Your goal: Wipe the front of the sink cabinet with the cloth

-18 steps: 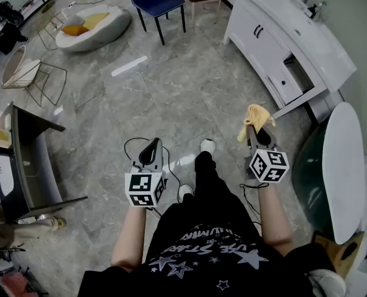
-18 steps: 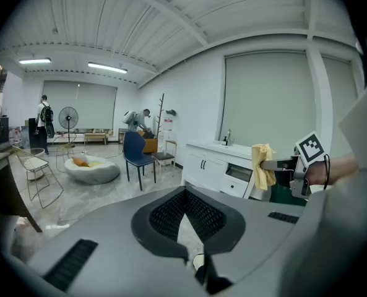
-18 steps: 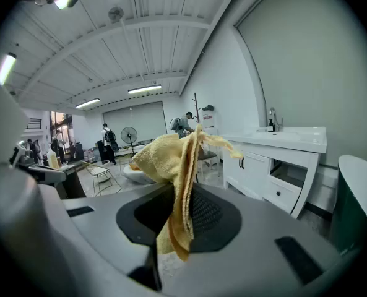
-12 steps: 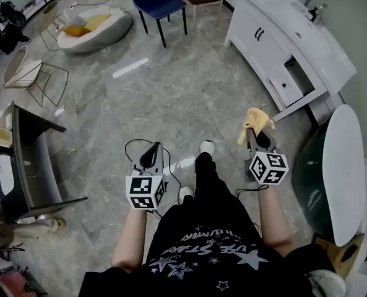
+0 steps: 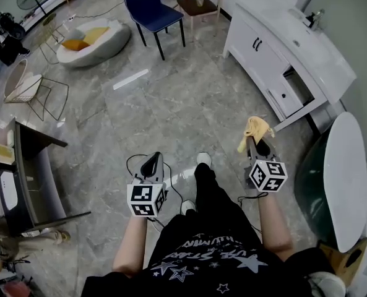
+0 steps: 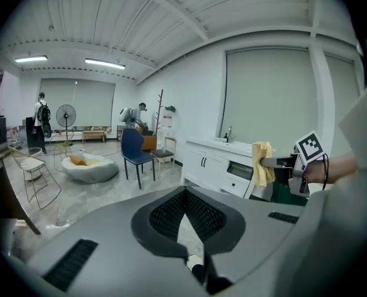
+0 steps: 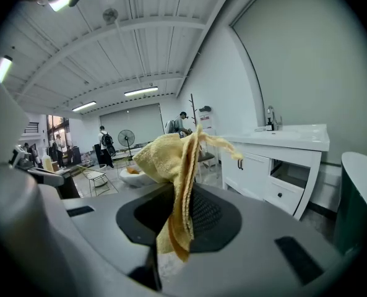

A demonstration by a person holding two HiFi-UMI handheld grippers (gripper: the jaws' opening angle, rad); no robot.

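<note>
The white sink cabinet (image 5: 267, 54) stands at the far right wall, with one drawer open and a tap on top. It also shows in the left gripper view (image 6: 215, 166) and the right gripper view (image 7: 276, 166). A yellow cloth (image 5: 255, 129) hangs crumpled from my right gripper (image 5: 256, 142), which is shut on it, well short of the cabinet. From that gripper's own camera the cloth (image 7: 178, 172) drapes over its jaws (image 7: 189, 197). My left gripper (image 5: 152, 161) is shut and holds nothing, low over the floor. It (image 6: 185, 194) sees the cloth (image 6: 262, 163) off to the right.
A blue chair (image 5: 151, 2) and a wooden stool (image 5: 198, 0) stand left of the cabinet. A white cushion bed (image 5: 93, 33), a wire chair (image 5: 28, 85) and a dark table (image 5: 30, 163) line the left. A white-rimmed tub (image 5: 344, 172) is close on the right. A cable (image 5: 132, 156) lies by my feet.
The head view has shifted slightly, so the room sits lower in the frame. Both grippers keep their pose, and the cloth stays in the right one.
</note>
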